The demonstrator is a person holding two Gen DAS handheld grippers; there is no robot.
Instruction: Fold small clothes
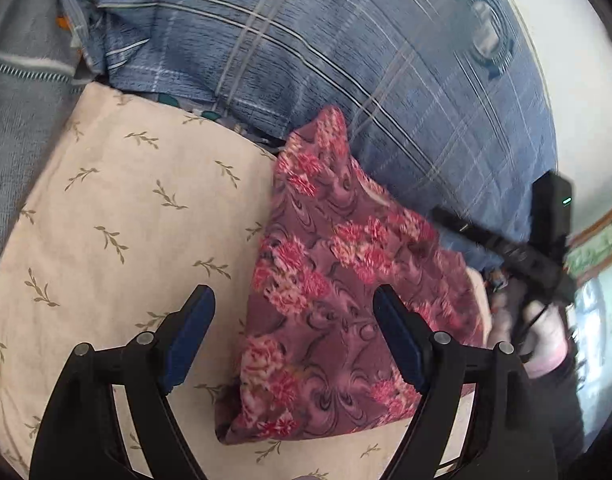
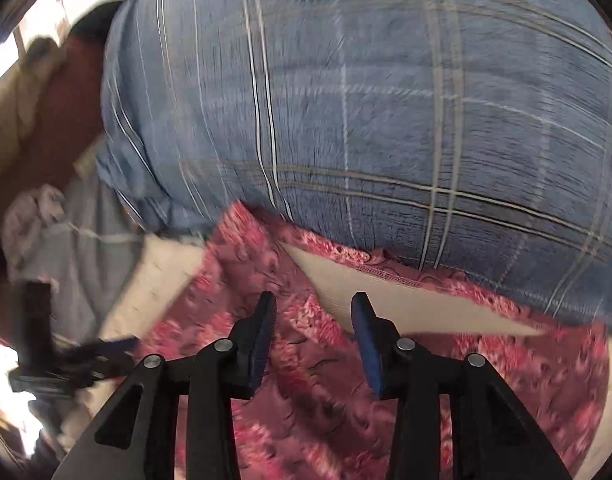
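Note:
A maroon garment with pink flowers (image 1: 326,280) lies folded on a cream cushion printed with leaf sprigs (image 1: 126,220). My left gripper (image 1: 294,300) hangs above the garment's left edge, jaws wide apart, nothing pinched between them. At the right edge of this view the right gripper (image 1: 518,256) shows as a blurred black shape in a person's hand (image 1: 546,340). In the right wrist view the right gripper (image 2: 314,304) is partly open over the same garment (image 2: 306,392), its pads clear of the cloth. The left gripper (image 2: 106,350) is blurred at the far left there.
A big blue plaid pillow or quilt (image 1: 366,60) rises directly behind the garment. Grey-blue striped fabric (image 1: 18,100) lies at the left. A pale wall (image 1: 578,80) borders the right. The cream cushion (image 2: 386,296) shows under the garment's open edge.

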